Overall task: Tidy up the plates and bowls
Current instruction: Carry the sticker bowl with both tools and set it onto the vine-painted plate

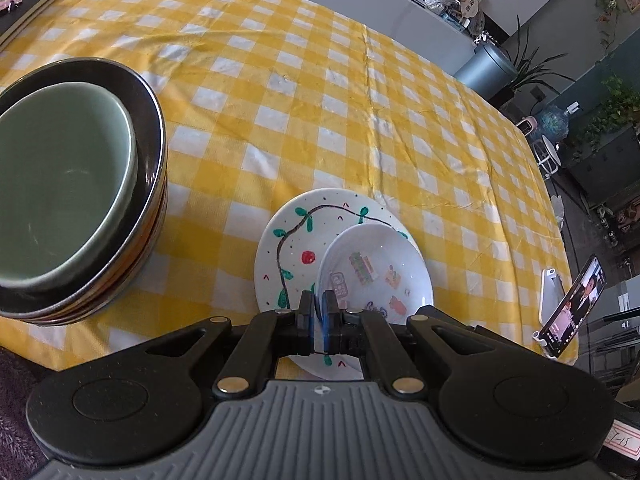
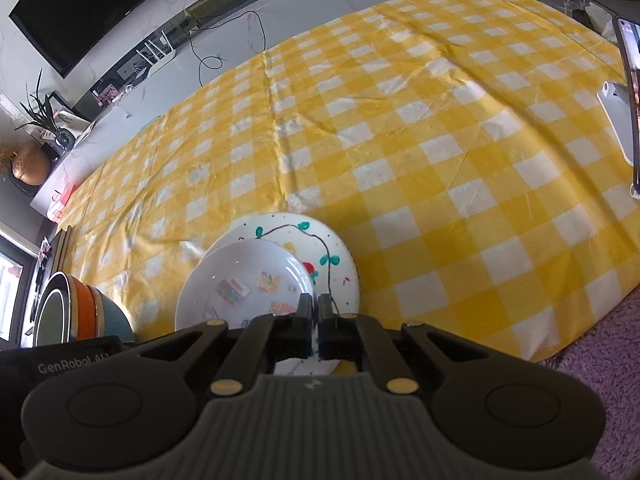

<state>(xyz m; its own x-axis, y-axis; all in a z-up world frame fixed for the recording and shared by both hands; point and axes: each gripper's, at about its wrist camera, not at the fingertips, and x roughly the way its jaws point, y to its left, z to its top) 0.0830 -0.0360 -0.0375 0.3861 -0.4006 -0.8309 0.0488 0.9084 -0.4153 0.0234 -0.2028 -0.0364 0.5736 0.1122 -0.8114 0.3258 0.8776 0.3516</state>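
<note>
A small white bowl with stickers (image 1: 376,272) sits tilted over a white plate painted with a vine and a red dot (image 1: 288,248) on the yellow checked tablecloth. My left gripper (image 1: 319,304) is shut on the bowl's near rim. In the right wrist view my right gripper (image 2: 316,308) is shut on the near rim of the painted plate (image 2: 336,256), with the sticker bowl (image 2: 240,284) just left of it. A stack of bowls with a green bowl on top (image 1: 56,184) stands at the left; it also shows in the right wrist view (image 2: 80,316).
A phone on a white stand (image 1: 572,308) stands at the table's right edge; it also shows in the right wrist view (image 2: 628,92). Dark books (image 1: 24,8) lie at the far left corner. A purple rug (image 2: 608,336) lies below the table's near edge.
</note>
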